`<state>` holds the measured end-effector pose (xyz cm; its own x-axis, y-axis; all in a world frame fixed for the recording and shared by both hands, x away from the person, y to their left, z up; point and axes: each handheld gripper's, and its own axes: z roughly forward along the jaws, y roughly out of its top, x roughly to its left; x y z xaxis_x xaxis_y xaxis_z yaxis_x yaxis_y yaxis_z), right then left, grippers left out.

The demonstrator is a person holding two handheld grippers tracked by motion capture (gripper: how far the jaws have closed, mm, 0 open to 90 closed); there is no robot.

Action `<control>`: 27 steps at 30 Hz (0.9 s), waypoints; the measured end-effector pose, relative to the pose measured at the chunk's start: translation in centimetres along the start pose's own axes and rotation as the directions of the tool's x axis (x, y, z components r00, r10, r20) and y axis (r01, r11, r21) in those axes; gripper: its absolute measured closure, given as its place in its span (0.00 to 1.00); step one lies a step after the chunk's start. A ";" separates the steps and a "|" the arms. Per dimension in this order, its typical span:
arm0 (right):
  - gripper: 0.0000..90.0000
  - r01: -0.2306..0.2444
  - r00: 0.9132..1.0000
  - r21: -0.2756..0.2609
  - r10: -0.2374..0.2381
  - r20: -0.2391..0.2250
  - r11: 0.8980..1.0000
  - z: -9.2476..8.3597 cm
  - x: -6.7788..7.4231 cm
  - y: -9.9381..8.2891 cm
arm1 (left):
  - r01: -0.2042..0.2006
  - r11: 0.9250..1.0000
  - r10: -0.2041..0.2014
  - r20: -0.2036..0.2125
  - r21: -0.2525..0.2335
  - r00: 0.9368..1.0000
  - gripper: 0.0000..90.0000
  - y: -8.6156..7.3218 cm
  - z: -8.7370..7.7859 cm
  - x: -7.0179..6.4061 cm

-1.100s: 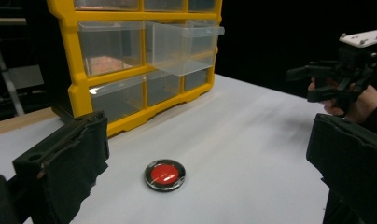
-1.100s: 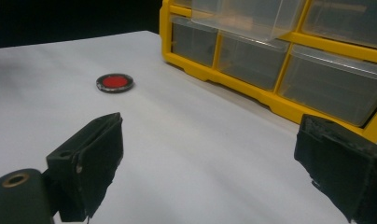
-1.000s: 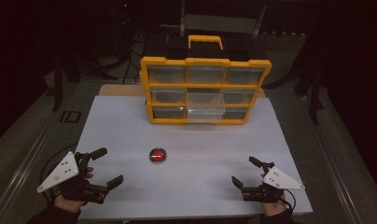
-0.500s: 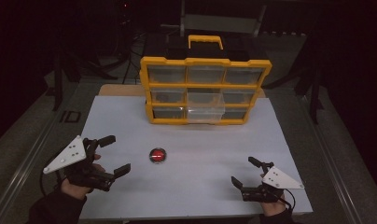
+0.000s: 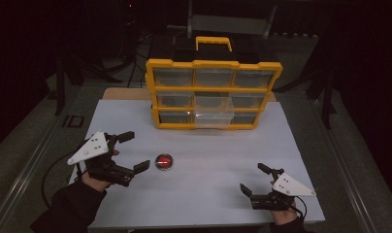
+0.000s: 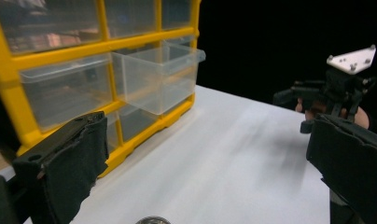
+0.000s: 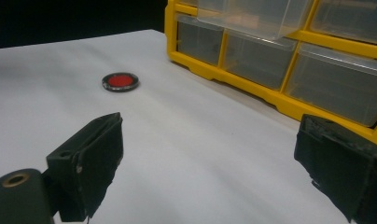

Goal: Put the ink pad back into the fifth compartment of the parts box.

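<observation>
A small red disc with a dark rim (image 5: 164, 161) lies flat on the white tabletop (image 5: 218, 150), in front of a yellow drawer organizer (image 5: 213, 68). One clear drawer (image 5: 213, 108) in the organizer's middle column stands pulled out. My left gripper (image 5: 136, 151) is open just left of the disc, apart from it, with nothing between its jaws. My right gripper (image 5: 252, 177) is open and holds nothing near the front right edge. In the right gripper view the disc (image 7: 121, 81) lies far ahead at left. The left gripper view looks past the pulled-out drawer (image 6: 158, 77) toward the right gripper (image 6: 294, 112).
The organizer has a yellow carry handle (image 5: 213, 42) on top and stands at the table's far side. Dark stands and frames surround the table. A wooden strip (image 5: 126, 92) shows behind the white top at the far left.
My left gripper has moved forward and to the right, closer to the red disc. The right gripper and the disc have stayed in place.
</observation>
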<state>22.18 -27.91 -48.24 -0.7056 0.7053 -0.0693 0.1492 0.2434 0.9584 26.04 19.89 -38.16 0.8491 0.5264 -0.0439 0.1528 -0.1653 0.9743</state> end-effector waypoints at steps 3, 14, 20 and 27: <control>0.09 -0.003 1.000 0.000 0.003 0.000 1.000 0.0 0.0 0.0 | 0.011 1.000 -0.011 0.020 0.012 1.000 0.00 -0.3 1.0 0.3; 0.09 -0.004 1.000 -0.004 0.004 0.004 1.000 0.0 -0.1 -0.1 | -0.018 0.993 0.015 0.029 0.113 0.999 0.00 -3.4 4.7 1.5; 0.09 -0.007 1.000 -0.004 0.007 0.003 1.000 0.0 -0.1 -0.1 | -0.027 0.988 0.022 0.035 0.151 0.999 0.00 -4.7 6.0 1.9; 0.09 -0.005 1.000 -0.003 0.005 0.000 1.000 0.0 -0.1 -0.2 | -0.006 0.978 0.001 0.023 0.209 1.000 0.00 -6.4 7.3 3.1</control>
<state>22.25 -28.00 -48.42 -0.7045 0.7067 -0.0646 0.1506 0.2378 0.9596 31.38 16.45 -46.14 0.8605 0.5073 -0.0480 0.2503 -0.3388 0.9070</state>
